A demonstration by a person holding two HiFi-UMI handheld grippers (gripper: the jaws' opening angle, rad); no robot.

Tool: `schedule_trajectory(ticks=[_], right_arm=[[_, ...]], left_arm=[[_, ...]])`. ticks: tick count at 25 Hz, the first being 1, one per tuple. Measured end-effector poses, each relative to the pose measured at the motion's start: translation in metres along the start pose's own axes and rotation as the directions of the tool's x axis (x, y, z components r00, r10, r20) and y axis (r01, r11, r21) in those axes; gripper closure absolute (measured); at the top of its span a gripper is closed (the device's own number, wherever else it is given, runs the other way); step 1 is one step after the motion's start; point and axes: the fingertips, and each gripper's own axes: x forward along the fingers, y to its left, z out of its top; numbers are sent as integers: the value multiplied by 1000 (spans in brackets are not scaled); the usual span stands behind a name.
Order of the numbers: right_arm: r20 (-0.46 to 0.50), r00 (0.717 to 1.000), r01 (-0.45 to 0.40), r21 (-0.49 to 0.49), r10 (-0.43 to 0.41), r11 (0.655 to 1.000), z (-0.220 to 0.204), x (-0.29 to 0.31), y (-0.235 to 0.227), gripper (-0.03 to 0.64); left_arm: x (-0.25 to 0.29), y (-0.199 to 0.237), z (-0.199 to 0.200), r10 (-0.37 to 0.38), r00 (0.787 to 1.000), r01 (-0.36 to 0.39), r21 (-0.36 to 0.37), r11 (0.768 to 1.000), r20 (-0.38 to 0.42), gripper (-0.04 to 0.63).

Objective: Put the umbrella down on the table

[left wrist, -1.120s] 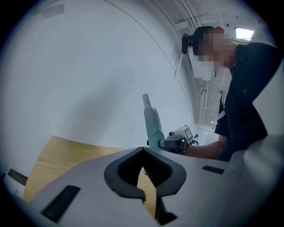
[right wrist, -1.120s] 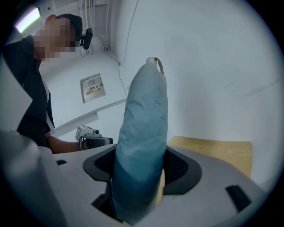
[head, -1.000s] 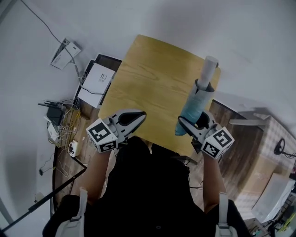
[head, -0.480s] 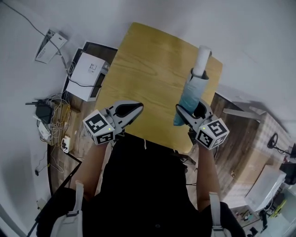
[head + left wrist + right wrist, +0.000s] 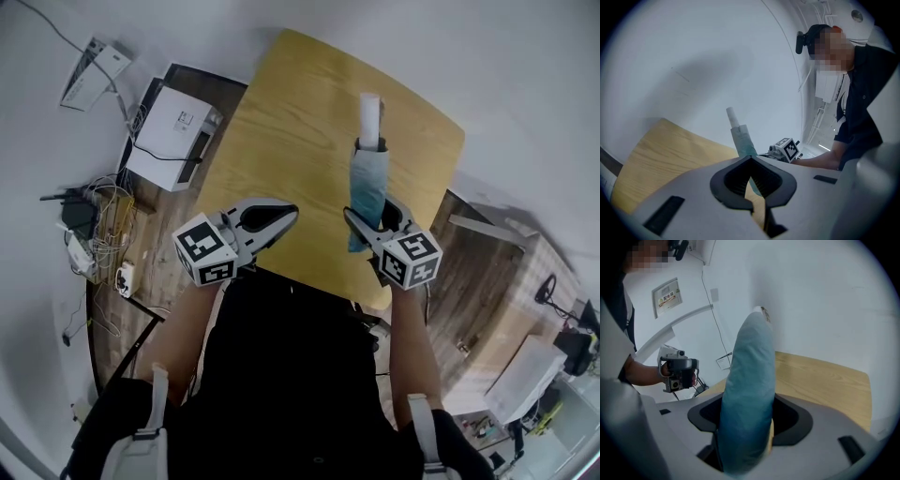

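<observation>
Lettering on the wall sign (image 5: 667, 297) is unreadable.

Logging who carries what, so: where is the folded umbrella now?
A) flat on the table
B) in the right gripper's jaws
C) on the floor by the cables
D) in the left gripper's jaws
B: the right gripper has its jaws closed on the teal umbrella, which stands up between them; the left gripper holds nothing.

Left tool (image 5: 287, 215) shut, empty; right tool (image 5: 368, 212) clamps the umbrella (image 5: 368, 173)
</observation>
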Motion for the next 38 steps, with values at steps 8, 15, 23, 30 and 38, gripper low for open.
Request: schedule_trajectory(ticks=[8, 15, 23, 30, 38], right_arm=[[-114, 992, 53, -4, -53, 999, -25, 30, -11, 314], [-205, 975, 80, -25, -83, 996, -50, 45, -20, 314], [-272, 958, 78, -57, -91, 995, -64, 58, -24, 314], [-292, 952, 78, -48, -88, 996, -69, 63, -24, 314], [-307, 947, 83, -40, -91, 996, -75, 66, -28, 314]], left_arm=[[-2, 3, -11, -14, 1000, 14, -24, 1000, -12, 589], [-1, 2, -17, -18, 1000, 17, -39, 999, -11, 589], [-2, 6, -18, -11, 1000, 11, -45, 999, -13, 589], [-3, 8, -19, -8, 1000, 7, -54, 999, -7, 589], [-3, 10, -23, -5, 1000, 4, -57, 998, -13, 589]])
